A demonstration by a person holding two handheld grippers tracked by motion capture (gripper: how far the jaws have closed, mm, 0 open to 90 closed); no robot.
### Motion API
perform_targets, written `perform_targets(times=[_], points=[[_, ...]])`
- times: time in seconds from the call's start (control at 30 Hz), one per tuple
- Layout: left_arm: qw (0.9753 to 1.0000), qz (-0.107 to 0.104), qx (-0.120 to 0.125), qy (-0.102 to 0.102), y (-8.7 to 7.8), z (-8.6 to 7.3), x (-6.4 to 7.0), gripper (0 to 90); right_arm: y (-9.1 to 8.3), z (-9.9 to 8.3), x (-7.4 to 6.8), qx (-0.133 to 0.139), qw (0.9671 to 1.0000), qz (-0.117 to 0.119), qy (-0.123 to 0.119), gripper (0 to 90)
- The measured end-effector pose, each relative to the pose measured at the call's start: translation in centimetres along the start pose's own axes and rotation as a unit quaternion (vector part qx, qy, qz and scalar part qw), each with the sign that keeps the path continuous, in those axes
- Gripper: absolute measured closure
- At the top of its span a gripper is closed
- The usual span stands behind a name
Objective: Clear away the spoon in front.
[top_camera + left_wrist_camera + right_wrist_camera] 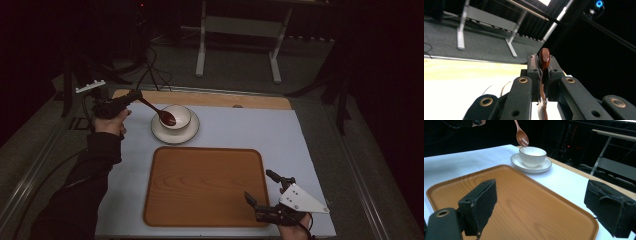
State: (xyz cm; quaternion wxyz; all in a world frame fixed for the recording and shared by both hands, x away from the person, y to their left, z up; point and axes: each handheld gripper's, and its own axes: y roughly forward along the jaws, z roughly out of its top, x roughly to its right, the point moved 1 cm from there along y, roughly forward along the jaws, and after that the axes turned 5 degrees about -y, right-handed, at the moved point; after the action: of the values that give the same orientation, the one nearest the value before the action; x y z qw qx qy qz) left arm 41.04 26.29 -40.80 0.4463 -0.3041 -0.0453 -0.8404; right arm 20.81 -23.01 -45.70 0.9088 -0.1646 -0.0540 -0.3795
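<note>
A dark red wooden spoon [159,112] hangs with its head over the near left rim of a white bowl [179,115] that stands on a white saucer [175,134]. My left gripper [131,96] is shut on the spoon's handle, at the table's far left. In the left gripper view the spoon [544,58] sticks out between the closed jaws. The right gripper view shows the spoon head [522,137] just above the bowl [532,155]. My right gripper [260,187] stands open at the near right, over the corner of the wooden tray [202,186], with nothing between its fingers [482,202].
The white table top [280,132] carries the tray in front and the saucer behind it. A strip of bare wood [210,98] runs along the far edge. Beyond the table stand a metal-legged bench [237,30] and cables on the floor.
</note>
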Motion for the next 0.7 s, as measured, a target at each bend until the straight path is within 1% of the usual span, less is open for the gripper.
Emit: perform_targets(times=[0.03,0.07,0.1,0.13,0.17,0.2,0.23,0.27,0.3,0.33,0.37,0.4,0.43,0.5,0.53,0.57,0.63,0.67,0.7], points=[[1.0000,0.000,-0.005,0.006,-0.1,0.1,0.2,84.5,0.0,0.0,0.0,-0.001,1.0000,-0.001,-0.001,10.9],[0.9999,-0.004,-0.009,0.009,-0.1,0.1,0.3,84.5,0.0,0.0,0.0,-0.001,1.0000,-0.001,-0.001,11.0],[0.9997,-0.010,-0.015,0.015,-0.2,0.2,0.4,84.4,0.0,0.0,0.0,-0.001,1.0000,-0.001,0.000,10.9],[0.9996,-0.011,-0.018,0.020,-0.3,0.2,0.6,84.5,0.0,0.0,0.0,0.000,1.0000,-0.001,-0.002,10.9],[0.9991,-0.021,-0.025,0.026,-0.3,0.3,0.7,84.5,0.0,0.0,0.0,-0.001,1.0000,-0.001,-0.002,11.0],[0.9987,-0.025,-0.031,0.031,-0.4,0.3,0.9,84.5,0.0,0.0,0.0,-0.001,1.0000,-0.001,-0.001,10.9],[0.9982,-0.029,-0.036,0.038,-0.5,0.3,1.0,84.4,0.0,0.0,-0.1,-0.002,1.0000,-0.001,-0.001,11.0],[0.9974,-0.040,-0.044,0.041,-0.5,0.4,1.1,84.4,0.0,0.0,-0.1,-0.002,1.0000,-0.001,-0.001,10.9],[0.9965,-0.046,-0.049,0.049,-0.6,0.4,1.2,84.4,0.0,0.0,-0.1,-0.002,1.0000,-0.001,-0.001,10.9],[0.9957,-0.053,-0.056,0.051,-0.6,0.4,1.3,84.4,0.0,0.0,-0.1,-0.002,1.0000,-0.001,-0.001,10.9],[0.9939,-0.065,-0.067,0.058,-0.6,0.3,1.4,84.4,0.0,0.0,0.0,-0.002,1.0000,-0.001,-0.001,11.0],[0.9927,-0.067,-0.074,0.068,-0.6,0.3,1.6,84.4,0.0,0.0,-0.1,-0.003,1.0000,-0.002,-0.002,11.0],[0.9908,-0.075,-0.084,0.075,-0.6,0.2,1.7,84.4,0.0,0.0,-0.1,-0.004,1.0000,-0.003,-0.002,11.0],[0.9879,-0.084,-0.096,0.088,-0.7,0.0,1.9,84.4,0.0,0.0,-0.1,-0.004,1.0000,-0.003,-0.002,11.0],[0.9862,-0.093,-0.102,0.091,-0.7,0.0,2.0,84.4,0.0,0.0,-0.1,-0.004,1.0000,-0.003,-0.002,11.0],[0.9844,-0.098,-0.105,0.102,-0.8,0.0,2.2,84.4,0.0,0.0,-0.1,-0.005,1.0000,-0.002,-0.003,10.9],[0.9813,-0.111,-0.113,0.109,-0.9,0.0,2.5,84.4,0.1,-0.1,-0.2,-0.005,1.0000,-0.002,-0.003,10.9],[0.9804,-0.112,-0.115,0.114,-1.0,0.0,2.6,84.4,0.1,0.0,-0.2,-0.006,1.0000,-0.001,-0.003,11.0],[0.9789,-0.121,-0.118,0.115,-1.1,0.0,2.7,84.4,0.0,0.0,-0.2,-0.005,1.0000,-0.002,-0.003,11.0]])
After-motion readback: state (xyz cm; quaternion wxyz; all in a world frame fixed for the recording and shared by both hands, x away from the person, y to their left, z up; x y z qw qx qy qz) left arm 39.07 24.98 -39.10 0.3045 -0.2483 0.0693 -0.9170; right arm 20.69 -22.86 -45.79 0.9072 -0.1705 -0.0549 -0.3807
